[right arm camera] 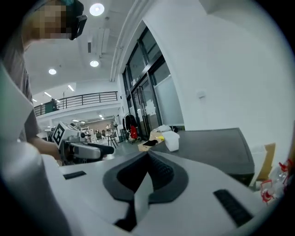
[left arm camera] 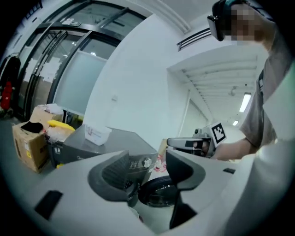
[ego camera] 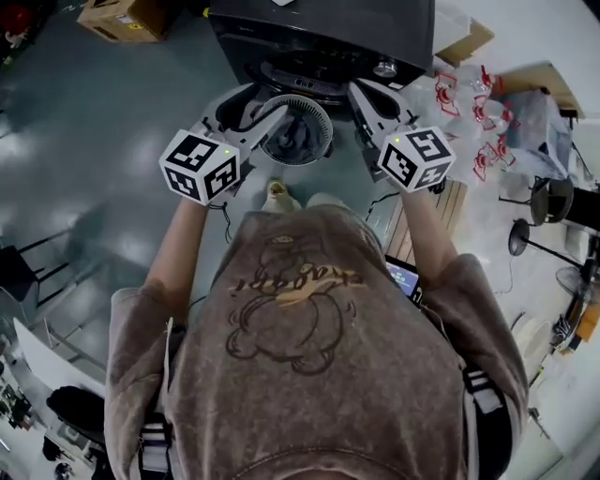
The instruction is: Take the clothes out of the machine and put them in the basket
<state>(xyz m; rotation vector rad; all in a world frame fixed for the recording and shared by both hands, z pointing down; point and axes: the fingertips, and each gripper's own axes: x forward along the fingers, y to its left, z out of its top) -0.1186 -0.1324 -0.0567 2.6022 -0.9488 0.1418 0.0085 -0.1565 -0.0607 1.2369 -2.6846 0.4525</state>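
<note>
- Only in the head view is the person's shirt point(ego camera: 309, 375) seen from above. Both grippers are held out there in front of the machine point(ego camera: 319, 33).
- Only there is the whole round door point(ego camera: 298, 131) shown. It is swung open, lower than the grippers, and is seen between them.
- In the left gripper view the left gripper point(left arm camera: 147, 163) is seen with its jaws spread. Nothing is held between them. A bit of the door glass is seen through the gap.
- In the right gripper view the right gripper point(right arm camera: 148, 156) is seen with its jaws pressed together. Nothing is pinched.
- Each gripper is also seen from the side in the other gripper's view.
- A white box point(right arm camera: 173, 140) on top of the machine is shown well by the two gripper views.
- The inside of the machine is shown by no view, so where the clothes lie cannot be told.
- Counted: two grippers, one machine, one door, one white box, and one cardboard box point(ego camera: 122, 19) to the left of the machine.
- To the left, wide bare floor point(ego camera: 84, 141) is seen.
- To the right, the room is crowded by a clear heap with red marks point(ego camera: 469, 112) just beside the machine. Dark stands are seen further out.
</note>
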